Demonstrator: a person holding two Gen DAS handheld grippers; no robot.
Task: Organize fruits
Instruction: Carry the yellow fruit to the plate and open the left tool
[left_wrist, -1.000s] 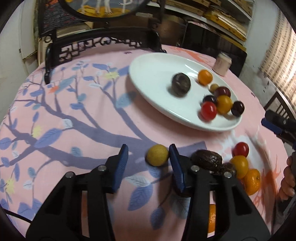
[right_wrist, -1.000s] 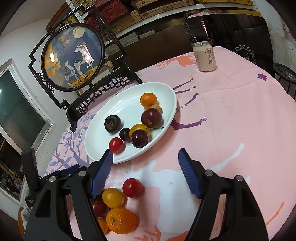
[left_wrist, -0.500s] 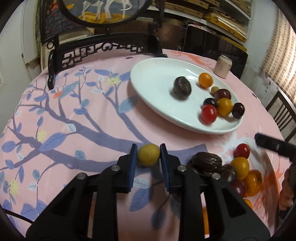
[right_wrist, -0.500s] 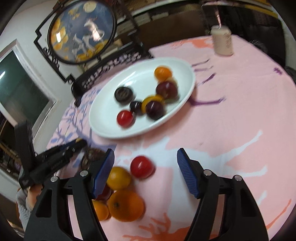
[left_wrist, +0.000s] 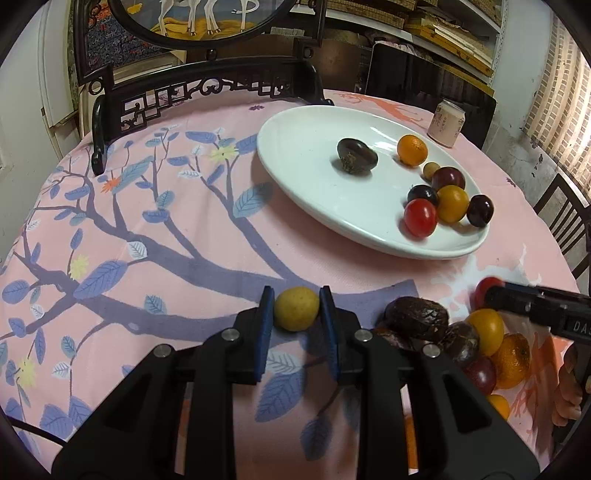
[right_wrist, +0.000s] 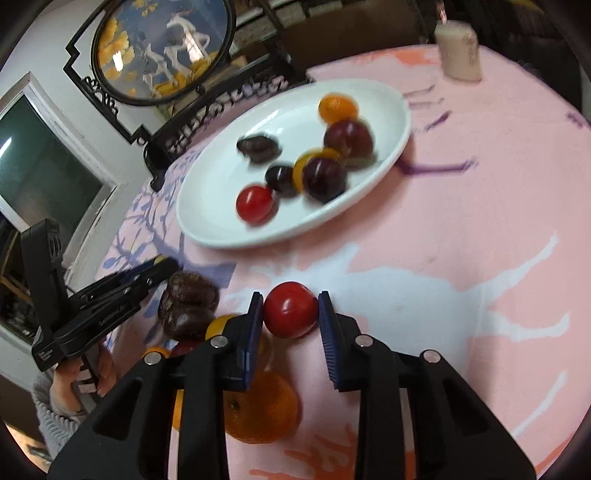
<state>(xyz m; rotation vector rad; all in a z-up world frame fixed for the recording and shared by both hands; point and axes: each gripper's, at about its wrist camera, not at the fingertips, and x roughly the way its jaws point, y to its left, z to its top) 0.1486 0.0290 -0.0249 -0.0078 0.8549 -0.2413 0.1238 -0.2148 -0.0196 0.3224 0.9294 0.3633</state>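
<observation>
My left gripper (left_wrist: 296, 306) is shut on a small yellow fruit (left_wrist: 296, 308) just above the pink cloth. My right gripper (right_wrist: 290, 310) is shut on a red tomato (right_wrist: 290, 309); it also shows in the left wrist view (left_wrist: 524, 300). A white oval plate (left_wrist: 306, 173) holds several fruits: a dark wrinkled one (left_wrist: 357, 155), an orange (left_wrist: 412, 149), a red tomato (left_wrist: 420, 218), plums. The plate also shows in the right wrist view (right_wrist: 207, 206). A loose pile lies on the cloth: dark wrinkled fruits (left_wrist: 416, 318), a yellow fruit (left_wrist: 484, 330), an orange (right_wrist: 262, 410).
A pink drink can (left_wrist: 447, 123) stands beyond the plate. A black carved wooden stand (left_wrist: 207, 88) with a round painted panel stands at the table's back edge. A dark chair (left_wrist: 565, 218) is at the right. A hand (right_wrist: 81, 369) holds the left gripper.
My left gripper closed on the yellow fruit. My right gripper swung down to the loose pile and closed around the red tomato.
</observation>
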